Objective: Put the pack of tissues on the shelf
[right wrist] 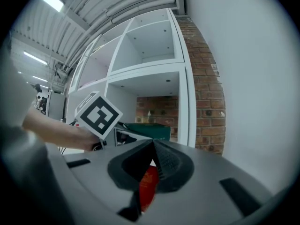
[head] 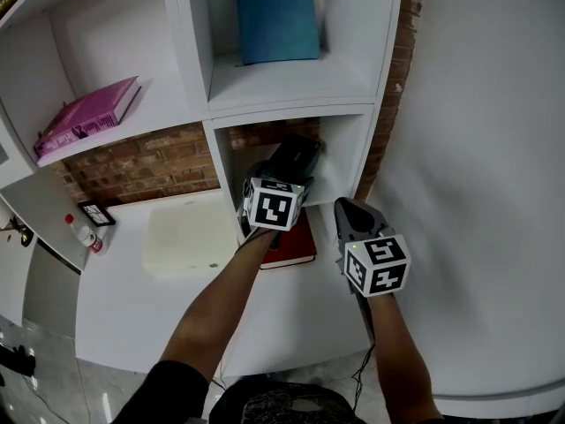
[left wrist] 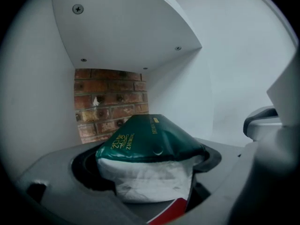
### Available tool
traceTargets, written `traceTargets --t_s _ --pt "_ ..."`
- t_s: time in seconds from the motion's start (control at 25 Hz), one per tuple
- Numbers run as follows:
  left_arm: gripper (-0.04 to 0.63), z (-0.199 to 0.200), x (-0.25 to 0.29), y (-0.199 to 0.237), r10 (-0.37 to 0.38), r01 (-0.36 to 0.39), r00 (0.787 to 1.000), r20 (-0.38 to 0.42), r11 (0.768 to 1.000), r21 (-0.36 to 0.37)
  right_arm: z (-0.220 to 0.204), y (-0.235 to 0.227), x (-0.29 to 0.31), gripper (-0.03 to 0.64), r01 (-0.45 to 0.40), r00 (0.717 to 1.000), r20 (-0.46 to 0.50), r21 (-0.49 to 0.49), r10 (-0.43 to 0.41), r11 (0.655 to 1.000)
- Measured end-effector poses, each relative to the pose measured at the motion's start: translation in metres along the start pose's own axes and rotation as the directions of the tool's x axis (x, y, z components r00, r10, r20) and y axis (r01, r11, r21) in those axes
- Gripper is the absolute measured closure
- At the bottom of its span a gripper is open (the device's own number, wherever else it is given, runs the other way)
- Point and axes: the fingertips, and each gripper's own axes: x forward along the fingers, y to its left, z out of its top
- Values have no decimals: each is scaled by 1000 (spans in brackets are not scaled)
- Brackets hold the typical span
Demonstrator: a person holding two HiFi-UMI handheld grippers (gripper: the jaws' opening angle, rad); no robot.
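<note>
The pack of tissues (head: 296, 155), dark green on top with white sides (left wrist: 150, 158), is pinched between the jaws of my left gripper (head: 290, 173) (left wrist: 150, 179). It sits at the mouth of the lower shelf compartment (head: 346, 153), whose white ceiling (left wrist: 126, 27) is overhead and whose brick back (left wrist: 110, 102) lies ahead. Whether the pack touches the shelf floor is hidden. My right gripper (head: 346, 208) (right wrist: 152, 146) hangs to the right of the shelf opening, shut with nothing in it. In the right gripper view the pack (right wrist: 151, 130) shows behind the left gripper's marker cube (right wrist: 98, 115).
A red book (head: 291, 244) (right wrist: 149, 184) lies on the white counter (head: 132, 307) under the left gripper. A flat pale box (head: 190, 235), a small bottle (head: 85, 233) and a framed card (head: 95, 212) lie to the left. A blue book (head: 276, 16) and a pink book (head: 88, 113) occupy higher shelves.
</note>
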Motion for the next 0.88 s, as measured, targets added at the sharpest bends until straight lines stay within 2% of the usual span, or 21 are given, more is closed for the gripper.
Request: traceTargets --t_s 0.52,0.88 --pt "94 -4 2 2 8 -8 1000 -25 1000 -14 -3 0 4 614 -3 1000 -2 8 3 1000" --pt "86 0 -29 6 31 -31 999 -11 999 -26 1 9 -6 614 -26 1000 3 3 26 1000"
